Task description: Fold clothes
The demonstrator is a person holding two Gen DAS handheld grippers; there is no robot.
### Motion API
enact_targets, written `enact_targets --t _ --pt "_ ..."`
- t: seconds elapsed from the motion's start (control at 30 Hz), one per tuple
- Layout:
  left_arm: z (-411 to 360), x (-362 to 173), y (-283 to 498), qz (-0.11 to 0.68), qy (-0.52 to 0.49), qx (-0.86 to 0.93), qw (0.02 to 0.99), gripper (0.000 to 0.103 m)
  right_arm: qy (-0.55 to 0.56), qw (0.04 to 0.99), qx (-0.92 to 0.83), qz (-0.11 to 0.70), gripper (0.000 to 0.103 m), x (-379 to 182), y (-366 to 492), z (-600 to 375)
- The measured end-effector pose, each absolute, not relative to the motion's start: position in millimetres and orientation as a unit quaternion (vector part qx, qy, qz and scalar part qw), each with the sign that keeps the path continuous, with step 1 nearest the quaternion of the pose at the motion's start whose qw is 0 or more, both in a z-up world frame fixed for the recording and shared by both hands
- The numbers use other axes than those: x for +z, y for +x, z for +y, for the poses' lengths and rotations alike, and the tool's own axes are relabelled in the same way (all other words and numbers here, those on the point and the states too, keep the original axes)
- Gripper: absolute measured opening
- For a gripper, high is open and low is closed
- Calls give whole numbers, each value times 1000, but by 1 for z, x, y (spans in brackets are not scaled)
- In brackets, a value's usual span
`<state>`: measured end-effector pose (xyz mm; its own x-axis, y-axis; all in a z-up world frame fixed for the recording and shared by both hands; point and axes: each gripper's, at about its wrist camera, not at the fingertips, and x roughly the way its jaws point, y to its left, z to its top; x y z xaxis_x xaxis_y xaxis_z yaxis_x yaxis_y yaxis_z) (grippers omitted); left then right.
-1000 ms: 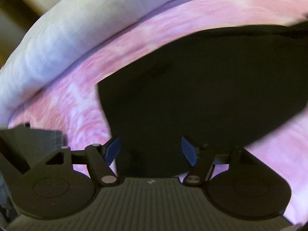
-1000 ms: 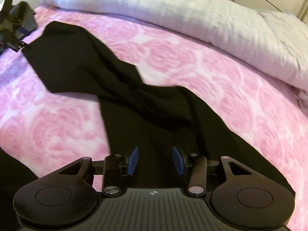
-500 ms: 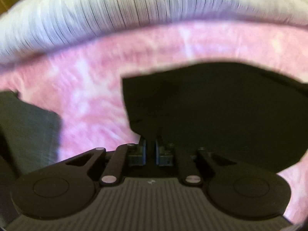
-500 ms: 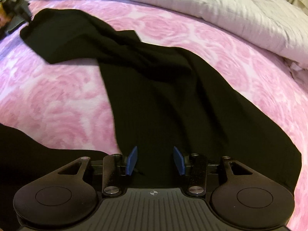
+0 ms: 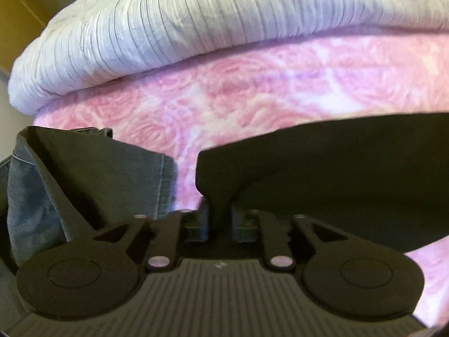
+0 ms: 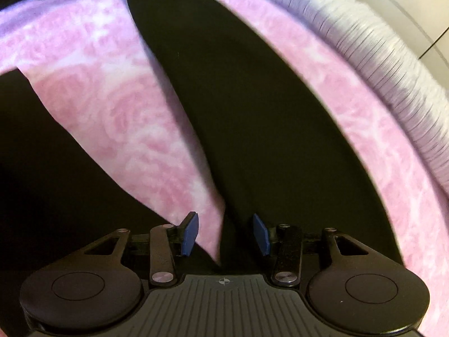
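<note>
The black garment point(image 6: 252, 129) lies spread on the bed, over the pink rose-patterned bedspread point(image 5: 224, 92), well short of the white ribbed duvet point(image 5: 196, 22) rolled up along the far side of that bedspread. The left claw point(image 5: 219, 219) is clenched on a corner of the garment: a pinch of black cloth rises out from between its fingers, which suggests the corner is being held up so a flap can be carried over the rest of the fabric. The right claw point(image 6: 224, 234) is released, its blue pads point(image 6: 190, 233) standing apart, one over pink bedspread and one over black cloth, with the garment's edge running down between them. That placement reads as lining up to bite the edge at a second point, so both ends of the fold line can travel together. A folded piece of blue-grey denim point(image 5: 92, 174) sits on the bedspread just left of the gripped corner, apart from the garment, probably set aside already.
</note>
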<state>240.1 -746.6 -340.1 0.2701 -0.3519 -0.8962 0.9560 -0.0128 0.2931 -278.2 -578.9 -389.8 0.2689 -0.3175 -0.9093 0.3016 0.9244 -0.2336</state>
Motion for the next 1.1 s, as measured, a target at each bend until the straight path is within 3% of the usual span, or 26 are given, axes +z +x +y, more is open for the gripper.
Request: enact_targets --t 0.1,0.17,0.27,0.53,0.83,0.9,0.93,0.97,1.0,1.1 --pt "-729 -333 236 274 494 -517 643 31 -1 791 -214 573 46 -386 -281 -578" --pt "-711 -325 228 259 486 -529 646 43 24 789 -234 567 47 -377 -289 -576" --pt "-676 -318 203 263 474 -567 620 49 62 783 -254 564 47 -364 -303 -563" --pt "-546 -344 135 486 371 -609 504 60 120 765 -270 572 47 -346 -327 -501" --pt "-441 -400 86 676 233 -548 434 62 162 734 -313 581 47 -334 -360 -433" --pt "-438 -408 80 683 211 -542 442 57 169 730 -322 579 47 -332 -364 -422" --pt "-438 -410 78 684 202 -542 445 44 171 729 -326 577 47 -332 -365 -417" --pt "-440 -410 78 687 190 -545 441 14 174 728 -330 575 47 -331 -366 -412" --pt "-441 -410 78 689 178 -549 437 7 176 727 -333 574 47 -330 -366 -409" --pt "-449 -389 85 676 164 -576 430 4 178 726 -342 569 47 -325 -367 -400"
